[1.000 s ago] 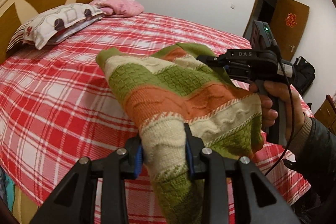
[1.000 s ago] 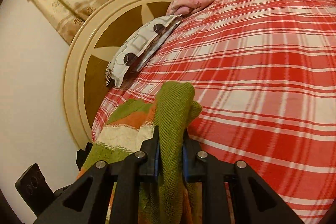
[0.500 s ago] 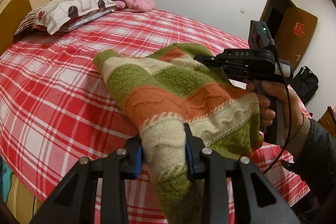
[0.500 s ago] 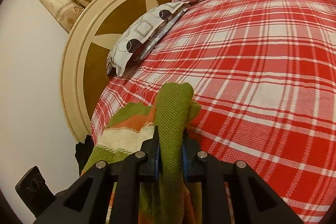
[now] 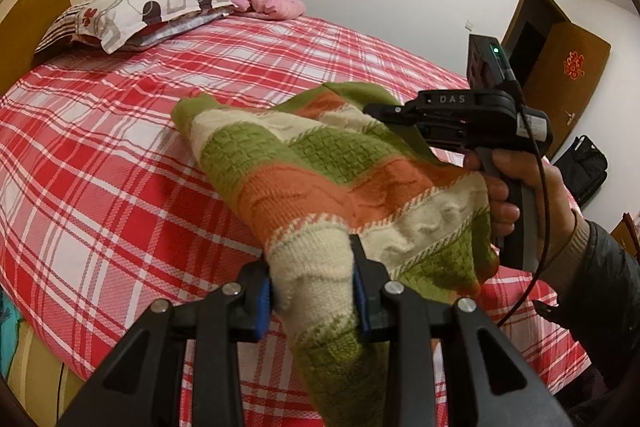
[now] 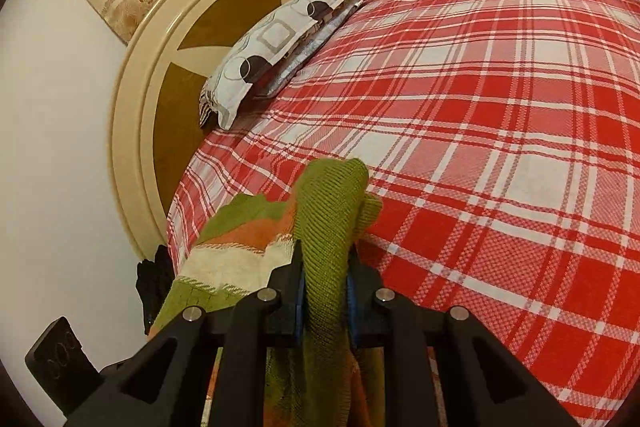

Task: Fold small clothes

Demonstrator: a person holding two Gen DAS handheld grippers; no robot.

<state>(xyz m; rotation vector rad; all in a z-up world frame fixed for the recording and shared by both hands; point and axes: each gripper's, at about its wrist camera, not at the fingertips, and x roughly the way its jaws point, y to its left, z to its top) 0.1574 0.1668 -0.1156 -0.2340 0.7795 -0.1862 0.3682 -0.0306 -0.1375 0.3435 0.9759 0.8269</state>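
Green, orange and cream striped knit sweater (image 5: 320,171): my left gripper (image 5: 312,291) and right gripper (image 6: 324,279) both clamp it; lower flat, edges taut, onto red plaid bedspread (image 6: 500,115).

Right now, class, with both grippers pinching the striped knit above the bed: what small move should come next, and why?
Probably lower it onto the plaid bedspread and spread it. The left gripper clamps a cream band, the right gripper a green edge, and the striped knit hangs bunched between them, not flat enough to fold.
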